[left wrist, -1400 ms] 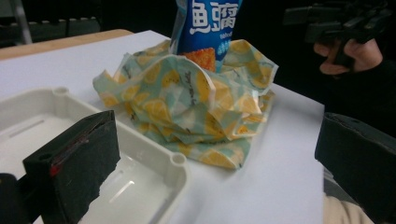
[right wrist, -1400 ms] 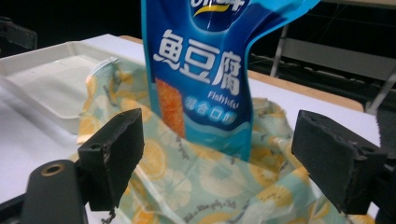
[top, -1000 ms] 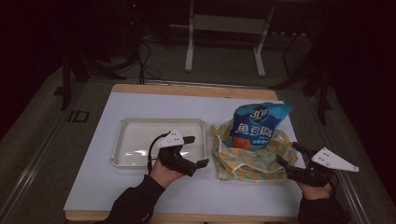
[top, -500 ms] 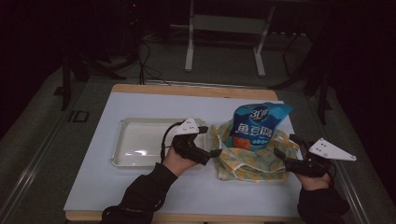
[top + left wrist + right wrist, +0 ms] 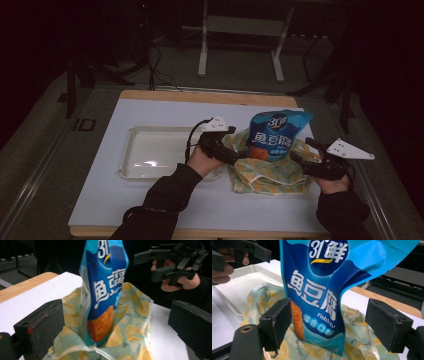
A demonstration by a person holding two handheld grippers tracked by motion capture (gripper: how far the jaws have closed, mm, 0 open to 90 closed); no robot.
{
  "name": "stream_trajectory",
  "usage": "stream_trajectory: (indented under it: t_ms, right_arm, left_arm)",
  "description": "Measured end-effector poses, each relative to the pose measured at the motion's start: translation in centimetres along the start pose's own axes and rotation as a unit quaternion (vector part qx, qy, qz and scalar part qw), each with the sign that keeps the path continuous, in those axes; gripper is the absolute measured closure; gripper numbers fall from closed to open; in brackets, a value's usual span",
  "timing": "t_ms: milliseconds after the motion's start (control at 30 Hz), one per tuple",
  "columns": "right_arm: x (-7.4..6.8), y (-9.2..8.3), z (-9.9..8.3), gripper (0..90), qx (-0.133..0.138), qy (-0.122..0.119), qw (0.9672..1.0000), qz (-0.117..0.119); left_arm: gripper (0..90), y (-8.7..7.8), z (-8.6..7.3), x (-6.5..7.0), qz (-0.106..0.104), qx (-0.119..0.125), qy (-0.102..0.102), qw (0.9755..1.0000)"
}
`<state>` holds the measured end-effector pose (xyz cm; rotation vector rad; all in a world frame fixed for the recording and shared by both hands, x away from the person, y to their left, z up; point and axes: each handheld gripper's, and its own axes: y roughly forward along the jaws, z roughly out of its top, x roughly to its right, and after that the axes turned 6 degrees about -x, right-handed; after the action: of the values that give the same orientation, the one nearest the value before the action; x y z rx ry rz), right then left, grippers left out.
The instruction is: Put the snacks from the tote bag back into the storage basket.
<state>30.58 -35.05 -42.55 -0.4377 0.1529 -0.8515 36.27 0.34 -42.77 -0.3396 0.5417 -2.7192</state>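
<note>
While the blue snack packet point(image 5: 276, 135) stands upright in the mouth of the lemon-print bag point(image 5: 267, 172) on the white table point(image 5: 150, 210), you hold both tools wide open and empty: your left gripper point(image 5: 239, 152) and right gripper point(image 5: 298, 156) flank it, so gripping and moving it, likely toward the tray point(image 5: 131, 150), remain.

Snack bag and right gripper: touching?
Cannot tell. In the right gripper view the open right gripper straddles the snack bag; one jaw overlaps its edge, with no plain contact or gap.
</note>
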Motion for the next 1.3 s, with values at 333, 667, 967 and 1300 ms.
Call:
stream_trajectory:
  t_ms: [333,667,967,1300]
  right_arm:
    - [1.1,1.2,0.4,20.4,-0.008,0.008,0.9999,0.01]
    - [1.9,2.9,0.4,27.5,-0.026,0.018,0.9995,0.011]
    - [2.0,4.0,0.2,46.4,-0.035,0.019,0.9991,0.009]
    - [1.8,4.8,0.6,65.1,-0.047,0.008,0.9989,0.0]
  left_arm:
    - [6.4,2.1,1.0,-0.7,0.005,-0.004,0.001,1.0]
    - [34.2,3.7,1.4,-1.3,0.031,-0.007,0.005,0.9995]
    - [45.6,4.8,1.5,-1.7,0.034,-0.026,-0.005,0.9991]
    - [69.5,5.8,1.2,-1.5,0.038,-0.04,-0.007,0.9985]
